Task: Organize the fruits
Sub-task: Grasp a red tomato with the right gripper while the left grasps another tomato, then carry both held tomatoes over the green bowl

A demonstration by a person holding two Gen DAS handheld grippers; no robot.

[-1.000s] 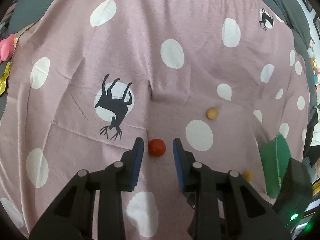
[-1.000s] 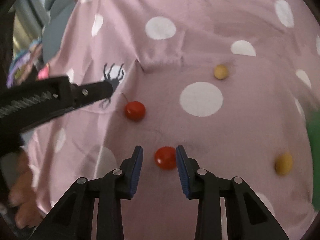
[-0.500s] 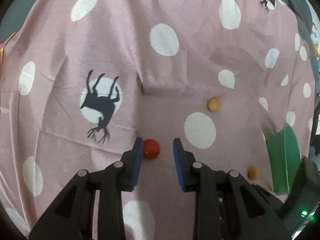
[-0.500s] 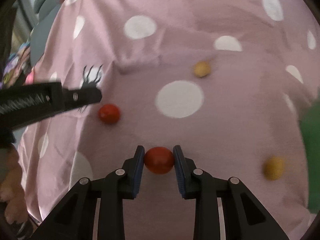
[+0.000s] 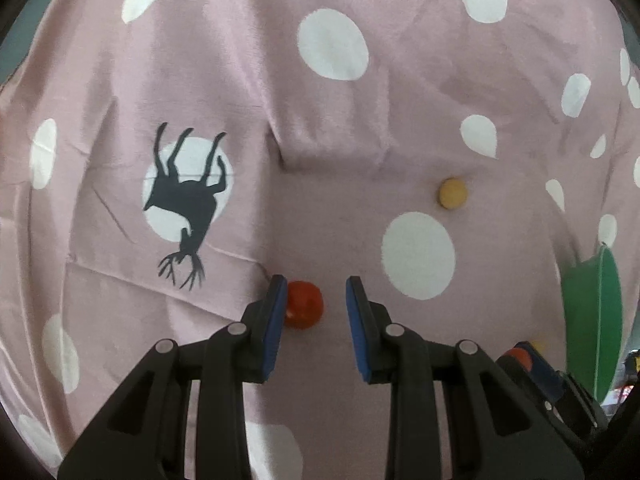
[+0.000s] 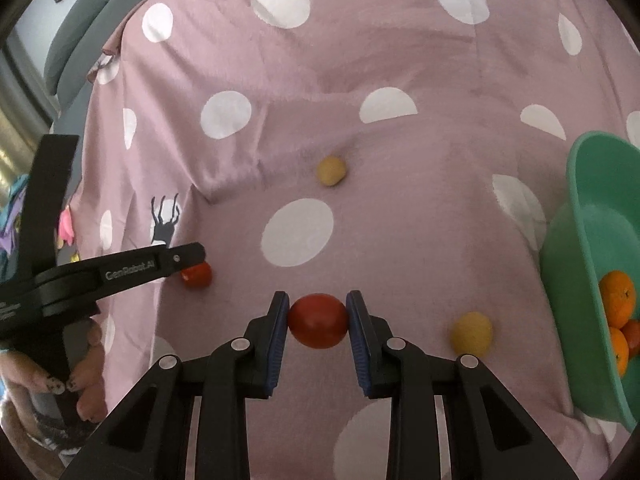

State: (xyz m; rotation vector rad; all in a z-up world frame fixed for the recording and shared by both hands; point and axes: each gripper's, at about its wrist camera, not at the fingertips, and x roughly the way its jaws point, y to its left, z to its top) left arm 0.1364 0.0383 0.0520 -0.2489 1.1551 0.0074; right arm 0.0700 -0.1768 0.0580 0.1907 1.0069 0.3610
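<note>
Red fruit, held (image 6: 318, 321): pinched between both blue pads of the right gripper (image 6: 317, 320), above the cloth.
Red fruit, loose (image 5: 303, 304): on the cloth between the spread fingers of the left gripper (image 5: 316, 308), touching the left pad, clear of the right one.
Left gripper seen from the right wrist (image 6: 120, 270): black arm printed "GenRobot.AI", tip just over the loose red fruit (image 6: 196, 275).
Yellow fruits: one (image 6: 331, 170) farther out near a fold in the cloth, one (image 6: 471, 333) just right of the right gripper, near the bowl.
Green bowl (image 6: 576, 264): at the right edge, tilted in view, oranges (image 6: 618, 294) inside.
Cloth (image 6: 400, 60): pink with white dots and black deer prints (image 5: 184, 204).
Hand (image 6: 86, 376): around the left gripper's handle, nails dark-patterned.
</note>
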